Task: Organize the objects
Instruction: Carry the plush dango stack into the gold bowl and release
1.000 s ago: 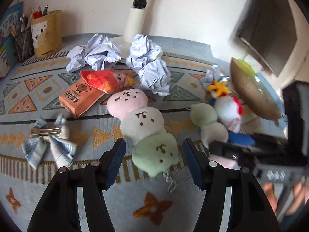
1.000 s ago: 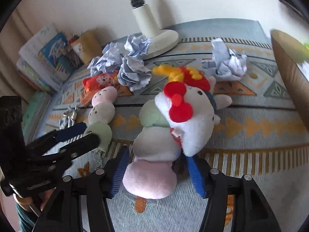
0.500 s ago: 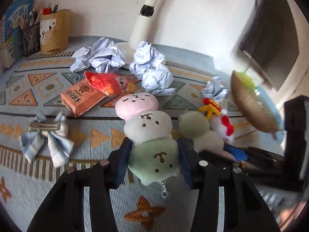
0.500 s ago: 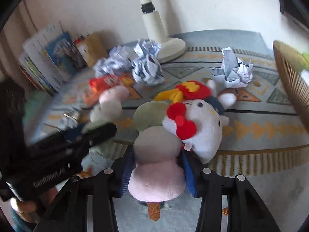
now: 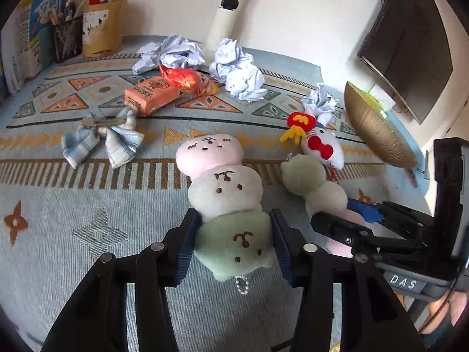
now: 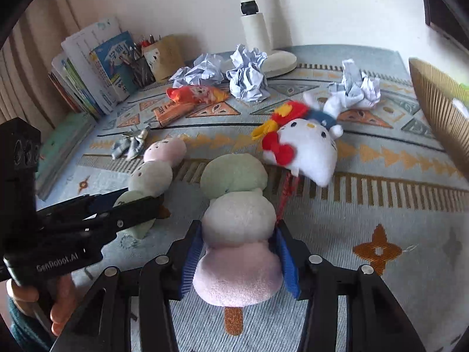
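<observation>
**Two dango plushes in hand, lift them clean**

Our left tongs [image 5: 234, 243] are clenched on the green end ball of the three-ball dango plush with stitched faces [image 5: 222, 187], pads pressed into both flanks so the ball bulges between them. Our right tongs [image 6: 239, 259] grip the second three-ball dango plush with the brown stick [image 6: 239, 223] where its white ball meets the pink one. Both toys lie along the patterned blue and orange cloth on the counter [image 5: 58, 211], side by side and pointing away from us.

We judge the step to be carrying both plushes off to wherever the toys belong. The grips sit at one end, so the free balls will likely droop; we lift straight up first, then travel. The small bead chain [image 5: 241, 284] dangles under the left-hand toy and could snag the weave, so we clear the cloth before moving sideways.

On the right, the white cat plush with a red bow [image 6: 304, 149] rests just beyond the green ball, and its red cord [image 6: 285, 193] trails down beside the white ball towards the right pad. We cannot tell whether that cord is pinched; we raise slowly and watch whether the cat follows.
</observation>
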The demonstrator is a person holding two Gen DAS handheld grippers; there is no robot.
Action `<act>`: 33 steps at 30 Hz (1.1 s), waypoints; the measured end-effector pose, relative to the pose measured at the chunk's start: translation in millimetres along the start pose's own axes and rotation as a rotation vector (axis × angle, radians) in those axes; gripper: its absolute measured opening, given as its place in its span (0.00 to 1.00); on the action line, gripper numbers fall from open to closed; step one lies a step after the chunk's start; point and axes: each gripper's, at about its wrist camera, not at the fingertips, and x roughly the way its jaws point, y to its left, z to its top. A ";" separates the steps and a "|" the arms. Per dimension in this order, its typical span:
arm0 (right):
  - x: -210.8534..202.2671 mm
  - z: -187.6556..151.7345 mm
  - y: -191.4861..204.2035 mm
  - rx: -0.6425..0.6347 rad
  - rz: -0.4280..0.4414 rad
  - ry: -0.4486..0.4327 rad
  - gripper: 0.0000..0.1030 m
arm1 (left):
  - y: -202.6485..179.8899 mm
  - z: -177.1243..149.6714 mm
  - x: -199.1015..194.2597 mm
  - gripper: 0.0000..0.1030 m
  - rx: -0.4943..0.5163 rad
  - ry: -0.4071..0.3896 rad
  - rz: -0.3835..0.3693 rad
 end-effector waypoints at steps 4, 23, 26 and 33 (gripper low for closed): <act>-0.9 -4.6 6.6 0.000 -0.038 -0.029 0.63 | 1.1 2.5 1.0 0.55 -0.014 -0.022 0.070; -183.5 23.8 -79.8 0.241 -0.167 -0.496 0.46 | -130.7 65.2 -63.1 0.42 0.193 -0.296 -0.150; -219.3 36.4 -116.1 0.296 -0.262 -0.567 0.46 | -177.4 97.4 -50.0 0.42 0.212 -0.310 -0.253; -208.2 49.6 -196.6 0.405 -0.312 -0.493 0.47 | -256.0 130.4 18.9 0.42 0.295 -0.272 -0.331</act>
